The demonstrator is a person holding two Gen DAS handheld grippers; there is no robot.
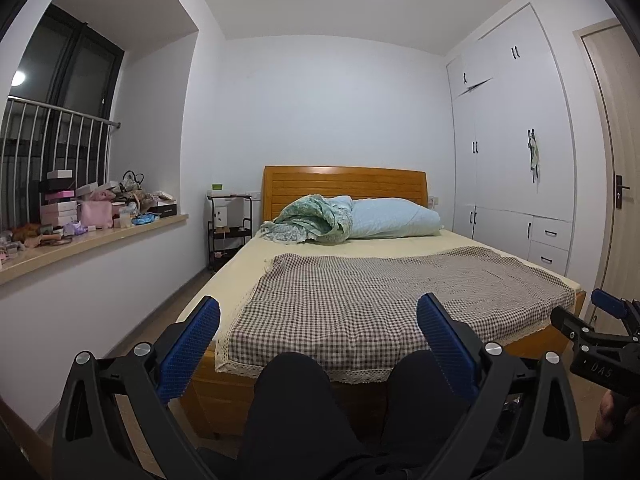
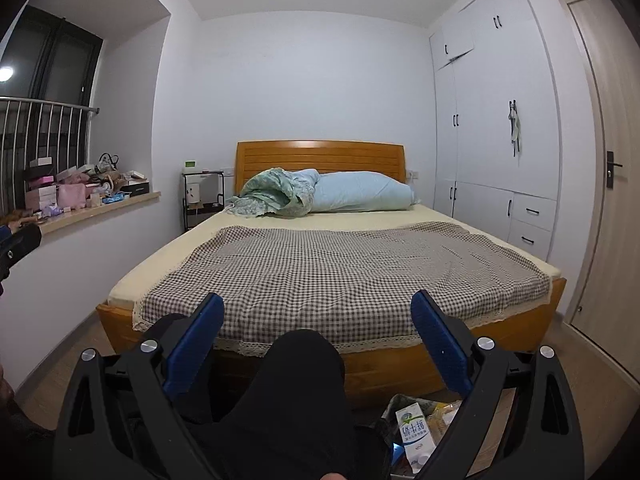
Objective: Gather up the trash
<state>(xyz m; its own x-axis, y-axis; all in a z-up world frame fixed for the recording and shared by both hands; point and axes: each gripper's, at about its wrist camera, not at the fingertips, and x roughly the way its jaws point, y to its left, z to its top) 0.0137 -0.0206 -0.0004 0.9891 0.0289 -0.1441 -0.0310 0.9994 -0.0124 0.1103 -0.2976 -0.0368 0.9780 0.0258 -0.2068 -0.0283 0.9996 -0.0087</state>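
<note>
One milk carton (image 2: 414, 436) lies below the right tool (image 2: 318, 330), untouched

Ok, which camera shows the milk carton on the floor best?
The right wrist view. The milk carton lies low in the frame among other trash, between the person's knee and the right finger of the right gripper. The left wrist view shows none of it.

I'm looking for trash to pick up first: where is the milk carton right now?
The milk carton shows only in the right wrist view, low and right of centre on the floor, at the foot of the bed, just inside the right gripper's right finger.
</note>
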